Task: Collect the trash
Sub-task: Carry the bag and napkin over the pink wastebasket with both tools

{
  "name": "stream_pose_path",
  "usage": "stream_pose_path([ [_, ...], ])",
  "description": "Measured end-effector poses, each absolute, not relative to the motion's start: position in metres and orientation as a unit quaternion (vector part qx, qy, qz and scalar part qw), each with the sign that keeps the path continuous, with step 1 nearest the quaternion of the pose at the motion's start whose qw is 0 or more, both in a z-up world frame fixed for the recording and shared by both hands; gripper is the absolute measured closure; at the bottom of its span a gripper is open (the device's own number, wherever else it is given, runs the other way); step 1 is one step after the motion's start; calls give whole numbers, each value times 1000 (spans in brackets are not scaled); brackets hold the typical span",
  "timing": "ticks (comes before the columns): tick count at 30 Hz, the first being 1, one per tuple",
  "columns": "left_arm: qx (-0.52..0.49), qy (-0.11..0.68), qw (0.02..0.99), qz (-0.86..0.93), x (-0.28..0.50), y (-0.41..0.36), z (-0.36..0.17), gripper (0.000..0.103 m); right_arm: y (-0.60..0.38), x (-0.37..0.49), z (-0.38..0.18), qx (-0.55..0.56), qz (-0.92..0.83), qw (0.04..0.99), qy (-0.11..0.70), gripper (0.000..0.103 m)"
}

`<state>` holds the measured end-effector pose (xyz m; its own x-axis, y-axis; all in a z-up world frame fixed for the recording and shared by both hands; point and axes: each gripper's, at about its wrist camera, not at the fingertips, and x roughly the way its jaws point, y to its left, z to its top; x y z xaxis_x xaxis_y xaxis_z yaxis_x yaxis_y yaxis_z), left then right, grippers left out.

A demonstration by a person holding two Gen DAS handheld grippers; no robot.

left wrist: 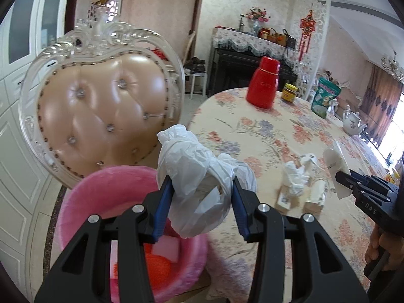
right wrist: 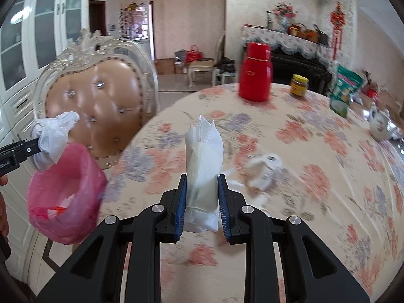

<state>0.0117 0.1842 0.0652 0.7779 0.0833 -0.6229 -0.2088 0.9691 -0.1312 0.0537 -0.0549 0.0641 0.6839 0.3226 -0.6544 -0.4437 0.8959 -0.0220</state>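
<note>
My left gripper (left wrist: 202,184) is shut on a crumpled white plastic bag (left wrist: 199,176) and holds it above the open pink trash bin (left wrist: 83,189), which stands beside the table edge. The bin (right wrist: 65,192) holds red and white scraps. My right gripper (right wrist: 202,184) is shut on a white paper wrapper (right wrist: 203,156) and holds it upright over the floral table (right wrist: 303,151). It also shows in the left wrist view (left wrist: 335,166). More white crumpled trash (left wrist: 298,174) and small packets (left wrist: 285,199) lie on the table.
A tufted tan chair (left wrist: 101,111) stands behind the bin. On the table's far side stand a red thermos (left wrist: 262,83), a yellow-lidded jar (left wrist: 290,93), a green bag (left wrist: 325,96) and a white teapot (left wrist: 353,123). A dark sideboard (left wrist: 252,70) stands at the wall.
</note>
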Motion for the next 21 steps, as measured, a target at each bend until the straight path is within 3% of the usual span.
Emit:
stream_pose_path([
  [21, -105, 347, 919, 154, -19, 270, 44, 59, 103, 22, 56, -145, 323, 872, 339, 80],
])
